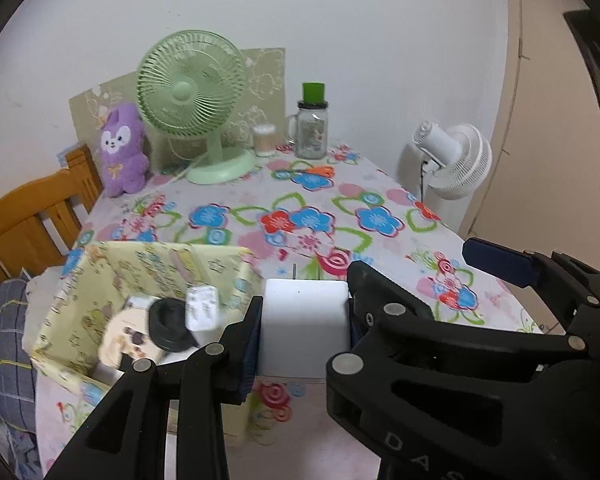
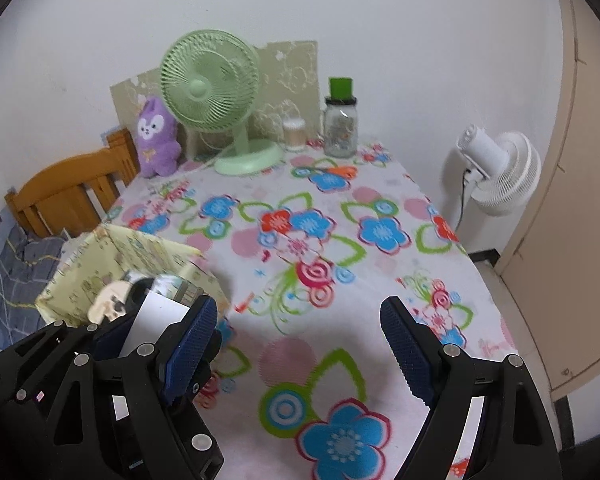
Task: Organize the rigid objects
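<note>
The worktop point(image 1: 380, 200), under a flowered cloth, carries a pale yellow patterned box point(image 1: 140, 264) at its near left corner, already holding a white plug adapter point(image 1: 202, 308), a black ring-shaped piece point(image 1: 168, 330) and a cream printed item point(image 1: 122, 338). The left hand-held gripper point(image 1: 304, 320) is clamped on a white charger block point(image 1: 304, 324), held above the cloth just right of the box, prongs pointing away. The right hand-held gripper point(image 2: 300, 344) stands wide and empty over bare cloth.

To finish well, I would carry the block over the box's near wall, lower it into a free spot beside the adapter, and release only once it rests.

Readable writing: only "DA" on a gripper arm; the box's print is too blurred.
</note>
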A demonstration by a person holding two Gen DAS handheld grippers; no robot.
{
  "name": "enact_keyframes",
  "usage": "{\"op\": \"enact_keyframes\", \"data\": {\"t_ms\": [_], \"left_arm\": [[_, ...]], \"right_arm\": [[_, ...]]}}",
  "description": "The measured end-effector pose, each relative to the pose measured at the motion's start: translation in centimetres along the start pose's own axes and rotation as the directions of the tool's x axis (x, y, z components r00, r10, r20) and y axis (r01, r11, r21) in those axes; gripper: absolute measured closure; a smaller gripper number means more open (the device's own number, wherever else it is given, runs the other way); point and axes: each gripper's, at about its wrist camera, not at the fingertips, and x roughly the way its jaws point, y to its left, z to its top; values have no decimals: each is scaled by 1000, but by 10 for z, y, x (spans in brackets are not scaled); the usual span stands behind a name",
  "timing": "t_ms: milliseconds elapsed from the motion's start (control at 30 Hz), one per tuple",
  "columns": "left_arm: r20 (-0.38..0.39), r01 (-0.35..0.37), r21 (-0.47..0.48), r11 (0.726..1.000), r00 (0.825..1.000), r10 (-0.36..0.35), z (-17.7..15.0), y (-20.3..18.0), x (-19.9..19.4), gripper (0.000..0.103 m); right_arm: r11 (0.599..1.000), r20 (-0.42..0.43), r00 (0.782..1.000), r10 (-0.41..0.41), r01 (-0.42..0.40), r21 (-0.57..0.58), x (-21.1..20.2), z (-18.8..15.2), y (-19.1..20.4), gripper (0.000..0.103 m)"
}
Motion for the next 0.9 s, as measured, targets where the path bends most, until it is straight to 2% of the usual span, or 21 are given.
{"op": "enact_keyframes", "data": {"t_ms": [133,333,533,900], "left_arm": [[4,-24,0,1000,1000,24,1,18,1,63],[-23,-56,-12,998,998,56,-9,43,13,63],[-22,-53,-23,998,998,52,-21,55,18,62],[4,-74,-59,996,997,74,-27,65,8,51]], "right_arm": [[1000,9,1000,21,-21,-12,2,5,17,15],[998,-22,998,58,-58,3,23,0,39,14],[997,-44,996,74,-73,17,38,-10,53,14],[998,-18,998,67,-67,-4,32,-13,64,13]]}}
